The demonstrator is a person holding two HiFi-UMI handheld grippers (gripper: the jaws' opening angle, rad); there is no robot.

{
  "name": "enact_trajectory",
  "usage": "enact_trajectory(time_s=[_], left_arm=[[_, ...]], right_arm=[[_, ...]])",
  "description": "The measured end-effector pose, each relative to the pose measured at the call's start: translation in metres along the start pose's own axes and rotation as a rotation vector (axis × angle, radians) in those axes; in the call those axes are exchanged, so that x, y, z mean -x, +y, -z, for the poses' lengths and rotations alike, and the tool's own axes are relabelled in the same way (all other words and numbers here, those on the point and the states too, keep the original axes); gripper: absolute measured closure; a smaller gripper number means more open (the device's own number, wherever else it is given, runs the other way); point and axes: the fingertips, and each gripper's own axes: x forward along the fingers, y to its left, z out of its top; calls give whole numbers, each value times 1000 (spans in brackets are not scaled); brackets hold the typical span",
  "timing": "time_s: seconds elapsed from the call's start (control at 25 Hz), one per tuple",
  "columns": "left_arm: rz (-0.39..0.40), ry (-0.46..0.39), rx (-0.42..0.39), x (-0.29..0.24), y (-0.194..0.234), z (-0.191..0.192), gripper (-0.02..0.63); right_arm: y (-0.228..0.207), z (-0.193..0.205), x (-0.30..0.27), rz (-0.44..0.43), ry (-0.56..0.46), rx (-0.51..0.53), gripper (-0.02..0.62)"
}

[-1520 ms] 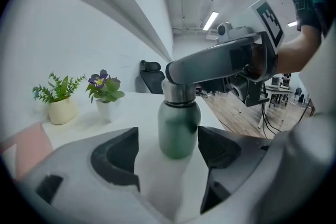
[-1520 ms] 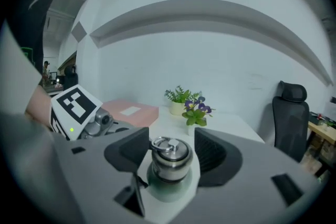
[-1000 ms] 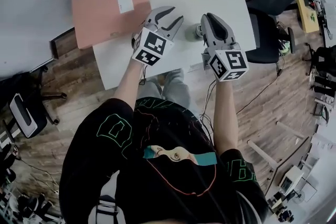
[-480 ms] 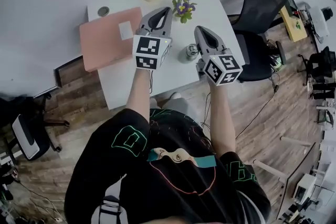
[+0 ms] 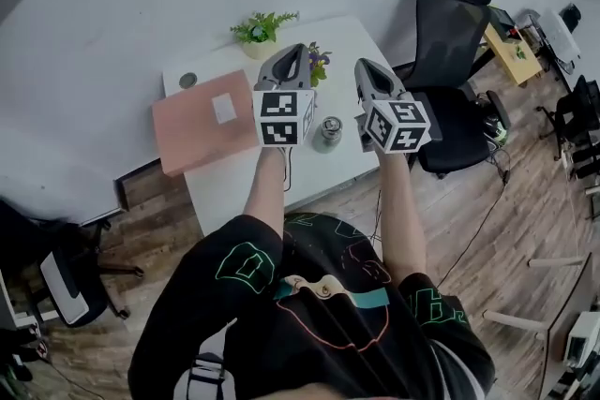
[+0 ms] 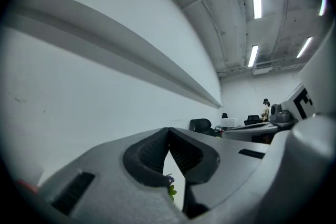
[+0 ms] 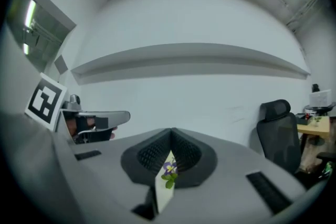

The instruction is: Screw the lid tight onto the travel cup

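Travel cup (image 5: pixel 328 133) stands upright on the white tabletop (image 5: pixel 242 187), near its front edge, in the gap between the two grippers but well below them. A silvery lid (image 5: pixel 329 124) appears seated on top; how tight it sits is too small to tell. Left gripper (image 5: pixel 298 50) is closed, its jaws meeting with nothing between them. Right gripper (image 5: pixel 365 65) is the same, pads together and empty. Both are held level, high over the tabletop, neither touching the cup. Judgement: the screwing looks done or paused, with hands clear; at most a final check of tightness is left. Surroundings: pink folder (image 5: pixel 206 128) lies left of the cup, apart from it; a small round disc (image 5: pixel 188 81) beyond the folder; potted plant (image 5: pixel 259 31) and purple flowers (image 5: pixel 319 61) at the far edge; black office chair (image 5: pixel 450 61) to the right. Nothing crowds the cup.
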Motion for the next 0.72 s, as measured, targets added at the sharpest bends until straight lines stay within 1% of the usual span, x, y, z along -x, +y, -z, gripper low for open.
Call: enact_trajectory(time_s=[0.2, 0.36, 0.44, 0.72], left_arm=[[-14, 9, -58, -20, -20, -8, 604], [-12, -9, -53, -32, -42, -15, 604], [-6, -18, -65, -38, -54, -19, 604], [5, -32, -104, -60, -82, -28, 603]], right_arm=[[-31, -25, -2, 63, -40, 14, 591], [-55, -42, 16, 103, -80, -10, 591], [-70, -47, 26, 121, -87, -10, 591], [-106, -64, 41, 135, -112, 30, 591]])
